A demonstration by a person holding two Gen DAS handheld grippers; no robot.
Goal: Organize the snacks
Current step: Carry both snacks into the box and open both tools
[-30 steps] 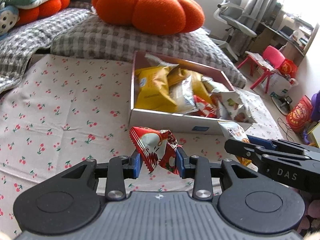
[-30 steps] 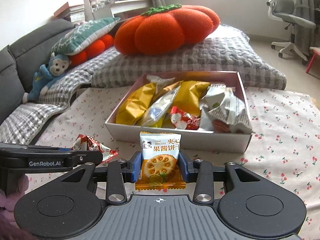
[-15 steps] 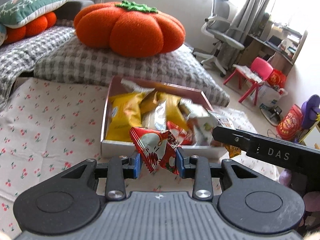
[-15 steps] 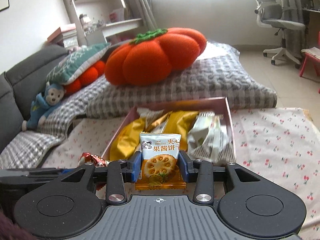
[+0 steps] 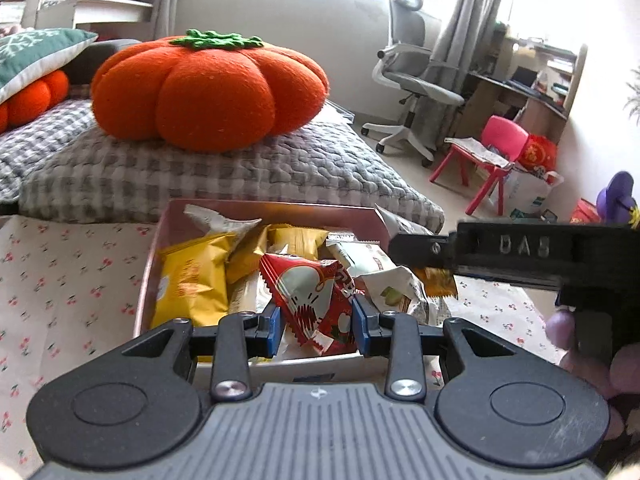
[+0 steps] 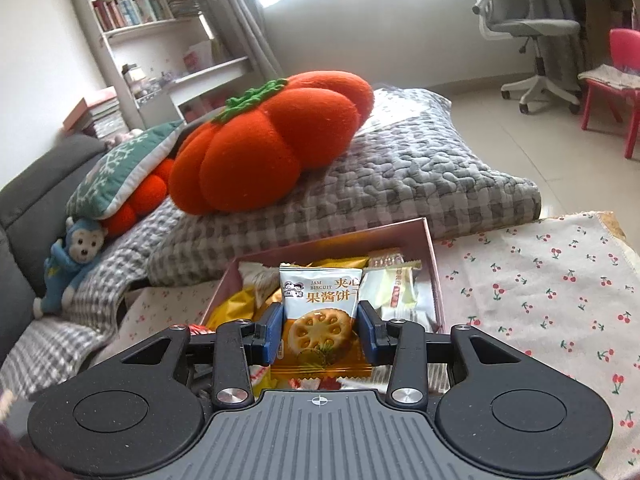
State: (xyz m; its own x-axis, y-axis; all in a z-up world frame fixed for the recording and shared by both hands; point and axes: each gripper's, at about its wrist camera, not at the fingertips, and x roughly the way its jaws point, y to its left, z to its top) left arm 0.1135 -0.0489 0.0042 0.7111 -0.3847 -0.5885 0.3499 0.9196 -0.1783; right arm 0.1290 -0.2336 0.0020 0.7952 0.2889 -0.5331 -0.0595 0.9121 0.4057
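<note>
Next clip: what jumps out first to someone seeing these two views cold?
The big orange pumpkin cushion on the grey checked quilt at the back draws the eye first. Next come the two held snacks: the left gripper is shut on a red triangular packet, the right gripper on a jam biscuit packet. Both are poised over the pink box, already crammed with yellow and white snack bags.
</note>
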